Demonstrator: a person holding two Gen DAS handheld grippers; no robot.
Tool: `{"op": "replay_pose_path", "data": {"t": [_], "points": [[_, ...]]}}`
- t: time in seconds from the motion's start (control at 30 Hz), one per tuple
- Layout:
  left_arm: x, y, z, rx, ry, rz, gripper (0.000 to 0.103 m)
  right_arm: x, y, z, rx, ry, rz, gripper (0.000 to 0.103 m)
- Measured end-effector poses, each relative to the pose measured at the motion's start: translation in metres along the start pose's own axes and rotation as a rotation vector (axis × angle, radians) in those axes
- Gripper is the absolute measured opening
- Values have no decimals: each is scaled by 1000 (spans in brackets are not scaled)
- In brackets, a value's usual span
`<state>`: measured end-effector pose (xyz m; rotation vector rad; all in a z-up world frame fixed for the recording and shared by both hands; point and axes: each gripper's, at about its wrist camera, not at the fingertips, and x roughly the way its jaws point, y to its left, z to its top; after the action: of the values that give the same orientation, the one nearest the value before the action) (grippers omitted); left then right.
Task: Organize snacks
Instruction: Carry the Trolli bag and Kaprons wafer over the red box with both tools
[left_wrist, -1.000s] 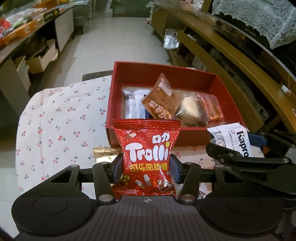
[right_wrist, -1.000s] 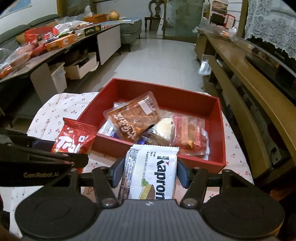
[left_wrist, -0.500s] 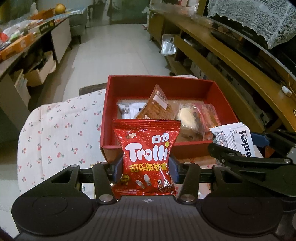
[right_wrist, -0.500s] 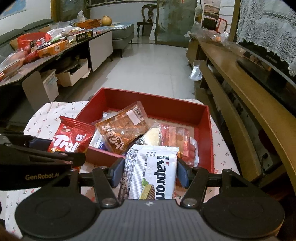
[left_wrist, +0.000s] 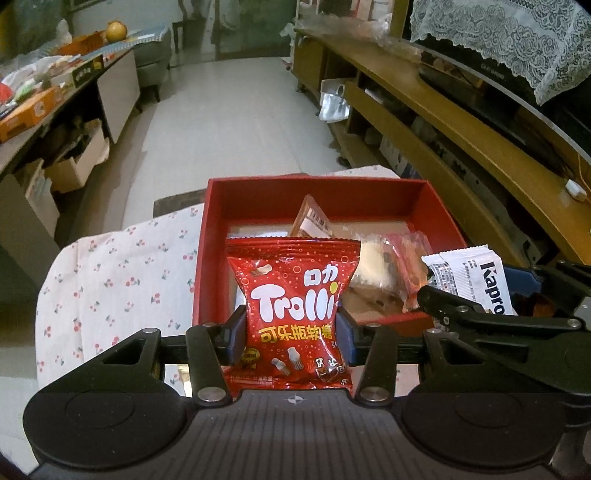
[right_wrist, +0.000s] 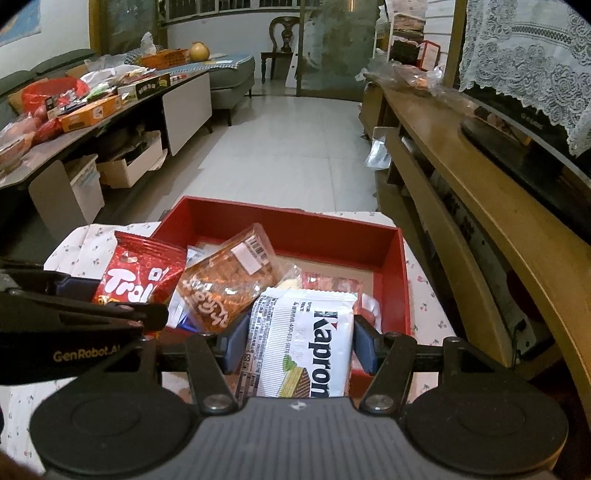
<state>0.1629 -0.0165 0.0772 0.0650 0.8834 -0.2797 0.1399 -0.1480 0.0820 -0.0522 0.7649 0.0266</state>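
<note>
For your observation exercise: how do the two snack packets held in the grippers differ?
The Trolli packet is glossy red; the Kapron wafer packet is white with black lettering. The left gripper holds the Trolli; the right gripper holds the Kapron. Both stand upright, pinched sideways before the red box.

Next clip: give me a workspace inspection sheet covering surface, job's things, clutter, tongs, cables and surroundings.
Surface: cherry-print tablecloth under the red box.
Job's things: orange snack pack and clear-wrapped snacks inside the box.
Clutter: nothing seen on the cloth.
Tongs: left tongs clamp the red Trolli bag; right tongs clamp the white Kapron wafer pack.
Cables: nothing seen.
Surroundings: wooden TV stand, lace cover, cluttered low table, tiled floor.
</note>
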Motion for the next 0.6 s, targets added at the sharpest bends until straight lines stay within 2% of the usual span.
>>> {"op": "replay_pose_path", "data": {"t": [0.6], "points": [[29, -3, 28, -4, 1, 26, 54, 33, -13, 25, 3, 6, -32, 76]]}}
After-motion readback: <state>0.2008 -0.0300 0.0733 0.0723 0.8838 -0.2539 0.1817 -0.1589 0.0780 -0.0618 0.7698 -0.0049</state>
